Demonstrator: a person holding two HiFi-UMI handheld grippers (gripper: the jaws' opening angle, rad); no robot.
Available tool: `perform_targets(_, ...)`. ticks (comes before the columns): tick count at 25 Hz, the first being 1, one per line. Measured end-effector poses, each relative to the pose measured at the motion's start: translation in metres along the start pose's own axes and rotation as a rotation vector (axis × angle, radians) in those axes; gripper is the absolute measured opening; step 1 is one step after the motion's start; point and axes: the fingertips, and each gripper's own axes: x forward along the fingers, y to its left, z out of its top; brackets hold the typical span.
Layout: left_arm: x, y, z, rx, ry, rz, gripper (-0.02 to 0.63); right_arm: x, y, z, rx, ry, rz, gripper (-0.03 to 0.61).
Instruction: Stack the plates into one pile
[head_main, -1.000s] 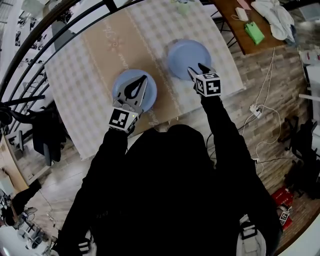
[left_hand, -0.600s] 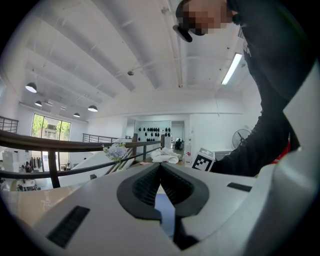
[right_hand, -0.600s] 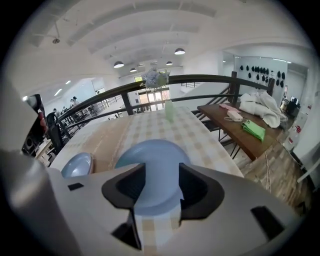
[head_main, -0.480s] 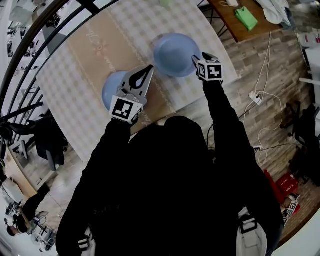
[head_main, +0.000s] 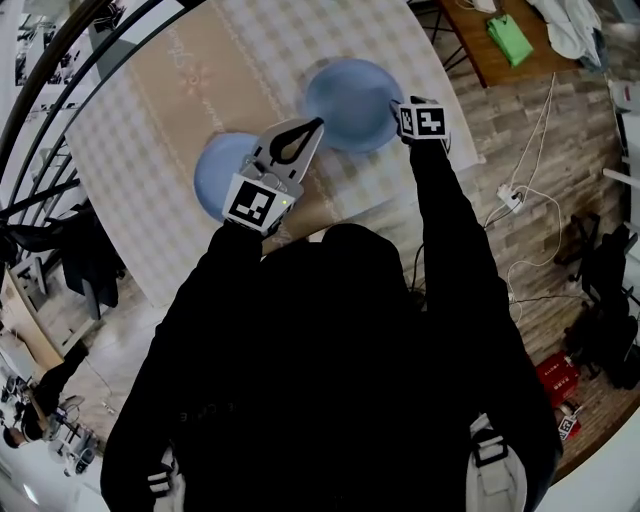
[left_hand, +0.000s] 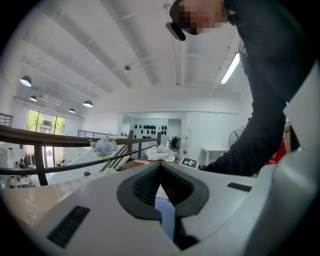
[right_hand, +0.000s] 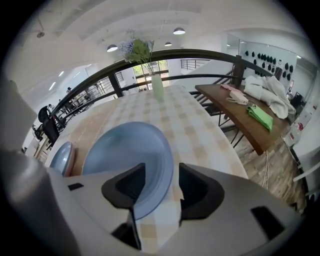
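Observation:
Two blue plates are on a checked tablecloth (head_main: 140, 110). The far plate (head_main: 350, 88) (right_hand: 125, 157) has its right rim between the jaws of my right gripper (head_main: 399, 108) (right_hand: 162, 186), which is shut on it; the plate looks tilted and slightly raised. The near plate (head_main: 213, 175) (right_hand: 62, 158) lies flat on the cloth, left of my left gripper (head_main: 317, 123) (left_hand: 160, 167). That gripper is shut and empty, held above the table with its tips at the far plate's left rim and pointing upward.
A vase of flowers (right_hand: 156, 85) stands at the table's far end, in front of a dark railing (right_hand: 200, 55). A wooden side table (head_main: 470, 30) with a green item (head_main: 510, 40) is at the right. Cables (head_main: 515, 215) lie on the floor.
My left gripper has left the spot above the near plate, rising and moving right toward the far plate. The far plate has shifted left a little with my right gripper.

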Motion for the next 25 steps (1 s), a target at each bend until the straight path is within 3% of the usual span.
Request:
perform_targets(18,0.028,-0.003,-0.007,-0.026,0.023,0.012,0.018,0.036,0.002,-0.017,-0.045,0.095,0.008,0.179)
perform_targets(25,0.031,-0.009,-0.008,-0.024,0.024,0.009,0.018,0.037,-0.012,-0.019,-0.057,0.087,-0.065,0.063)
